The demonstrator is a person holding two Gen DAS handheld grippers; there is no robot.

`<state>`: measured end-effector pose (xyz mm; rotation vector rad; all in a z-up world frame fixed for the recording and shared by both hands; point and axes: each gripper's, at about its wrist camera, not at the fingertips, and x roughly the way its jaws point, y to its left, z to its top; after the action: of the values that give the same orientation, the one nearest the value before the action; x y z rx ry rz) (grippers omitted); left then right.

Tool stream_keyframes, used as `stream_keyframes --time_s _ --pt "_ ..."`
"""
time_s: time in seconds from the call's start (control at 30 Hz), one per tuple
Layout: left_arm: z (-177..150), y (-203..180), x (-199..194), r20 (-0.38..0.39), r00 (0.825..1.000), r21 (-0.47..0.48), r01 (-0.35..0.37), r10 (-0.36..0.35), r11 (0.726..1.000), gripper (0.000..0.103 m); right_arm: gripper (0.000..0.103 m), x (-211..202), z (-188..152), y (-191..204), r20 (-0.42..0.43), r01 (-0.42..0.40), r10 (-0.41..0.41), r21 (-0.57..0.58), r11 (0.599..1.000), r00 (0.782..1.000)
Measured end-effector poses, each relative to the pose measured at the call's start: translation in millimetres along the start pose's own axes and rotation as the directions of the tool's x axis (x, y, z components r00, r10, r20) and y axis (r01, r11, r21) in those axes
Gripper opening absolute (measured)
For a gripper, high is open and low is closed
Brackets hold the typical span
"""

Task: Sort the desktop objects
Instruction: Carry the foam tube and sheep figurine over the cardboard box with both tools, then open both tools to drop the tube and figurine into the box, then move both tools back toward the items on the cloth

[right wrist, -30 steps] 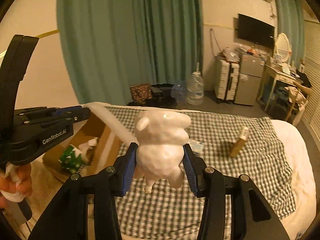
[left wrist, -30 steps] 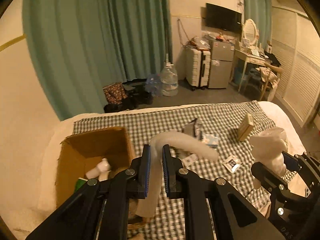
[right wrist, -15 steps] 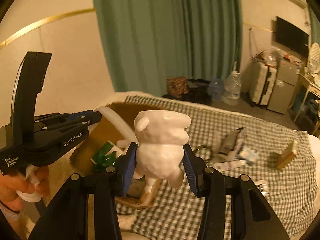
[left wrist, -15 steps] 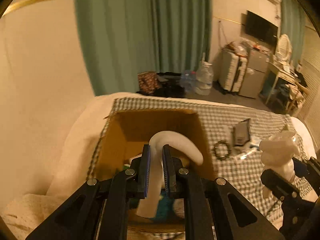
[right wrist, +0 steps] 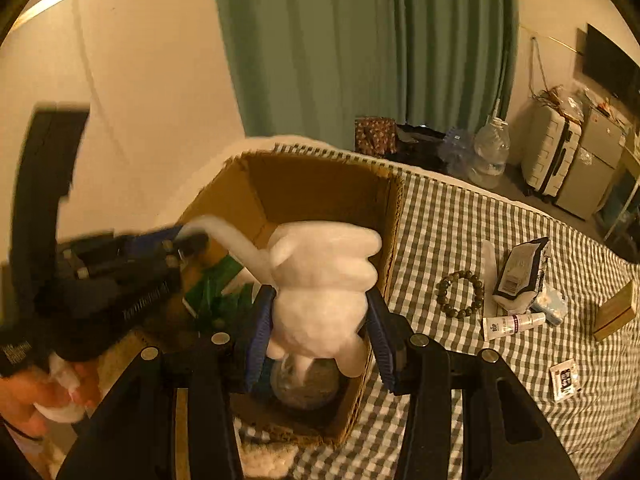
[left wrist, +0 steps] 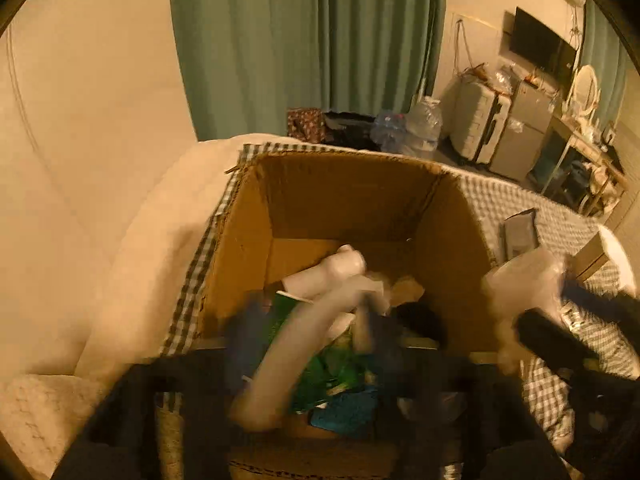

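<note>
Two hand-held grippers over one open cardboard box [right wrist: 394,216] on a green-checked bed cover [right wrist: 460,216]. Left hand-held gripper [left wrist: 308,336]: jaws just spread apart, curved white foam tube [left wrist: 288,352] loose between them, above the box. Right hand-held gripper [right wrist: 318,340]: jaws widening, lumpy white foam figure [right wrist: 324,280] between them over the box's near corner. Right of the box: one bead bracelet [right wrist: 460,294], one tube [right wrist: 514,324].

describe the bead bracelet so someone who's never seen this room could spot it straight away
Start at the open cardboard box on the green checked cloth. Just to the right of the box, in the right wrist view, the bead bracelet lies flat on the cloth, left of a dark pouch and a small white tube. It is the only ring of round dark beads there.
</note>
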<state>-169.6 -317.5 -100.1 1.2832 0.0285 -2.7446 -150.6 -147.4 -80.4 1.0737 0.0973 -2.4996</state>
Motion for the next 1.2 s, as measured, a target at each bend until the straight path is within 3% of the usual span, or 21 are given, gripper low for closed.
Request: stream_keyframes --time_s 0.03,0.07,0.17,0.43,0.6,0.73,0.9,1.07,1.2 --pt "-2 -1 -2 0.005 1.0 0.005 -0.028 0.028 1.0 0.097 0.074 -2 2 -4 0.017 0.002 -0.002 0.019 1.0 1.0" --pt "-3 -3 -5 0.029 0.998 0.013 -0.059 0.059 0.998 0.097 0.092 -3 6 -7 0.035 0.013 -0.014 0.034 0.999 0.999" --pt "-2 -7 -8 0.055 0.995 0.044 -0.08 0.078 0.996 0.098 0.093 -19 13 -21 0.12 -0.004 -0.006 0.082 0.997 0.993" --pt "-4 -20 -15 0.054 0.997 0.041 -0.061 0.059 0.997 0.099 0.093 -45 10 -65 0.14 0.027 -0.057 0.207 0.978 0.989" --pt "-10 -48 -44 0.085 0.995 0.067 0.038 -0.044 0.997 0.099 0.093 -69 -7 -96 0.13 0.099 -0.132 0.235 0.967 0.983" --pt "-17 -89 -70 0.105 0.985 0.096 0.123 -0.133 0.988 0.103 0.093 -92 -23 -129 0.134 0.2 -0.238 0.245 0.949 0.962" --pt "-26 -146 -87 0.152 0.972 0.118 0.161 -0.178 0.98 0.103 0.093 -125 -38 -177 0.144 0.264 -0.319 0.305 0.915 0.937" --pt "-47 -210 -80 0.109 0.97 0.171 0.196 -0.216 0.966 0.103 0.093 -147 -66 -226 0.113 0.329 -0.396 0.379 0.865 0.911" --pt "-59 -244 -63 0.069 0.973 0.167 0.205 -0.219 0.964 0.103 0.093 -147 -94 -261 0.057 0.348 -0.413 0.444 0.826 0.909"
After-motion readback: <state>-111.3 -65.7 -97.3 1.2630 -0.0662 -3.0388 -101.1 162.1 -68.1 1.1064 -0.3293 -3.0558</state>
